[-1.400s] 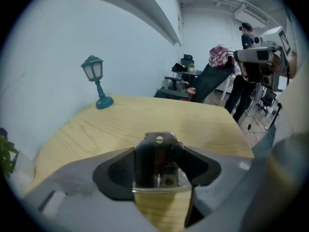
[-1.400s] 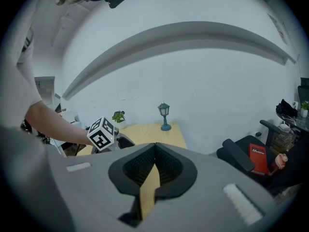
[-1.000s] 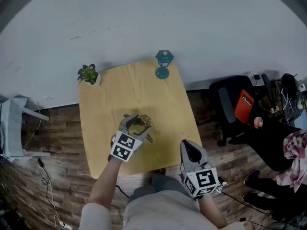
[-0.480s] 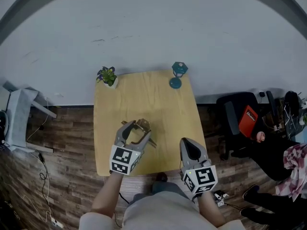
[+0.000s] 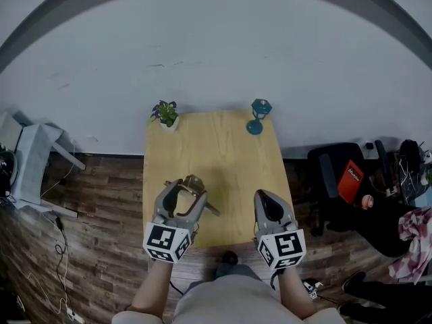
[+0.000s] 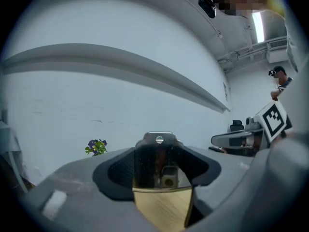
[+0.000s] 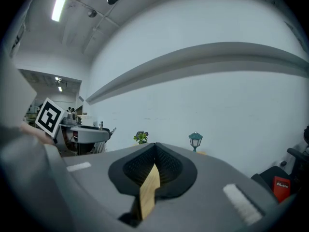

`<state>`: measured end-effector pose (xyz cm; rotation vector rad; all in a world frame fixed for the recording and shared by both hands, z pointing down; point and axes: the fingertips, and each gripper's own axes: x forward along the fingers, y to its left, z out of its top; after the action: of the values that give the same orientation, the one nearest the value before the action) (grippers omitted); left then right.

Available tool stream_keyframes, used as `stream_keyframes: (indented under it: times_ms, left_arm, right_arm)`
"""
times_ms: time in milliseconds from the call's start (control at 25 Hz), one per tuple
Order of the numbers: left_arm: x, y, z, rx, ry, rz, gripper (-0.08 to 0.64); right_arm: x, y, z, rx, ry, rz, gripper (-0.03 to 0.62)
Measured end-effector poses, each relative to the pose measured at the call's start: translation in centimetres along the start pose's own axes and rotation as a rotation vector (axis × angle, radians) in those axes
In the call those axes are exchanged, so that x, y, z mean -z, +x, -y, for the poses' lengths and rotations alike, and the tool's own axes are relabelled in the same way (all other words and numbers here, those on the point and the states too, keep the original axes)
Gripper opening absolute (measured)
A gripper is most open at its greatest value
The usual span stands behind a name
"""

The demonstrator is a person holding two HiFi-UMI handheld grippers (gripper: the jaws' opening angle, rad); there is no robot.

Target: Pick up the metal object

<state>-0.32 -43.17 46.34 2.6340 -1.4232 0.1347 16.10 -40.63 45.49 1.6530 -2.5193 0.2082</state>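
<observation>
Metal object (image 6: 160,164) sits clamped in the left gripper (image 5: 185,193), plainest in the left gripper view, while the right gripper (image 5: 269,206), near right over the table (image 5: 229,147), is closed on nothing.

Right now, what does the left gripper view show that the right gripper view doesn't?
Only the left gripper view shows the metal object, clamped in the left tool. Only the right gripper view shows the teal lantern, and the right tool closed on nothing, with a sliver of the wooden table visible below its tips. Both views show the small potted plant against the white wall.
</observation>
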Motion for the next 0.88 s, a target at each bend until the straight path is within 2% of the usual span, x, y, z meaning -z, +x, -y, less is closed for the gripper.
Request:
stream_keyframes:
  times_ms: [240, 880]
  left_arm:
    - [-2.4, -3.9, -0.7, -0.059, 0.015, 0.079, 0.301]
    - [-6.7, -12.3, -0.8, -0.112, -0.004, 0.217, 0.301]
  right_arm:
    - [-1.4, -0.6, -1.7, 0.000, -0.020, 0.033, 0.002]
    - [-5.0, -5.1, -6.0, 0.045, -0.060, 0.125, 0.002]
